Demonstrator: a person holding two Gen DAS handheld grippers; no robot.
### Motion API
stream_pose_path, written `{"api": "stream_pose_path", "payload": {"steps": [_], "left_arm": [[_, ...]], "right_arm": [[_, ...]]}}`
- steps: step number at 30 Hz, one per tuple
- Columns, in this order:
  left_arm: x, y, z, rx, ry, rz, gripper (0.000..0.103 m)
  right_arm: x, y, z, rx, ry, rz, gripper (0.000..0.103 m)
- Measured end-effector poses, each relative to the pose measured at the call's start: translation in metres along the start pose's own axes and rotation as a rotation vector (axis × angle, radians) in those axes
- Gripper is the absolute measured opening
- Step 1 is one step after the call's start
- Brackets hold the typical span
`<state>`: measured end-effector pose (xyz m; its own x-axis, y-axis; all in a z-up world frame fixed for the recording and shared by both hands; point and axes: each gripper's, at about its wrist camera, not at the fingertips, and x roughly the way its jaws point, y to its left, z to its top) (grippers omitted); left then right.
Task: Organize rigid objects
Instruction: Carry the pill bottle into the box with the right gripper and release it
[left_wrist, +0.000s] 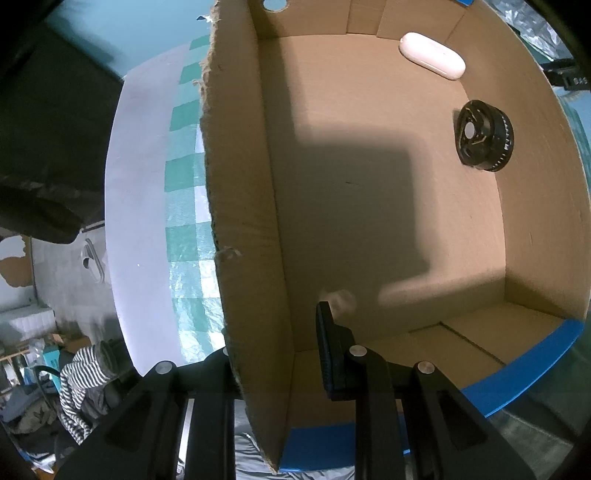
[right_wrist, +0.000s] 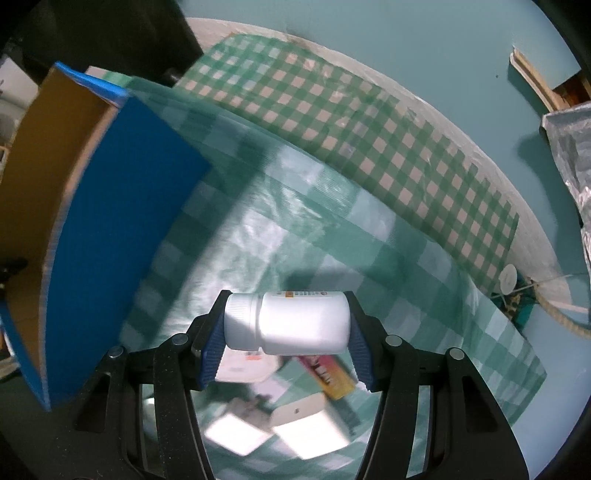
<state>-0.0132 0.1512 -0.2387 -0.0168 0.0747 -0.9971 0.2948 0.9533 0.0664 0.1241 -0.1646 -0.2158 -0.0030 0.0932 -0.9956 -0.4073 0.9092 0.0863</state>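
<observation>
Cardboard box (left_wrist: 369, 206) holds white case (left_wrist: 432, 55), black disc (left_wrist: 485, 136) — left tongs (left_wrist: 280, 354) straddle its wall; right tongs (right_wrist: 286, 328) clench white bottle (right_wrist: 291, 321).

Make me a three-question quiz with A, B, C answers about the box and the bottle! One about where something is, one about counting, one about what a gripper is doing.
1. Where is the white bottle?
A. inside the box
B. between the right gripper's fingers
C. lying on the cloth

2. How many things lie inside the cardboard box?
A. two
B. five
C. none

3. What is the left gripper doing?
A. straddling the box's wall
B. holding a cup
C. lifting the black disc

Answers: 1 B, the right gripper clamps it above the cloth. 2 A, a white oval case and a black round disc. 3 A, one finger sits on each side of the wall.
</observation>
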Motion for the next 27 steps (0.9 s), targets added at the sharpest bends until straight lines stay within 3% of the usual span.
{"api": "stream_pose_path", "payload": {"steps": [15, 27], "left_arm": [[-0.001, -0.011, -0.003, 0.036, -0.003, -0.002, 0.021], [0.000, -0.009, -0.004, 0.033, -0.004, 0.001, 0.021]], "right_arm": [[-0.059, 0.064, 0.025, -0.112, -0.077, 0.063, 0.058], [-0.054, 0.123, 0.053, -0.253, -0.080, 0.057, 0.058]]}}
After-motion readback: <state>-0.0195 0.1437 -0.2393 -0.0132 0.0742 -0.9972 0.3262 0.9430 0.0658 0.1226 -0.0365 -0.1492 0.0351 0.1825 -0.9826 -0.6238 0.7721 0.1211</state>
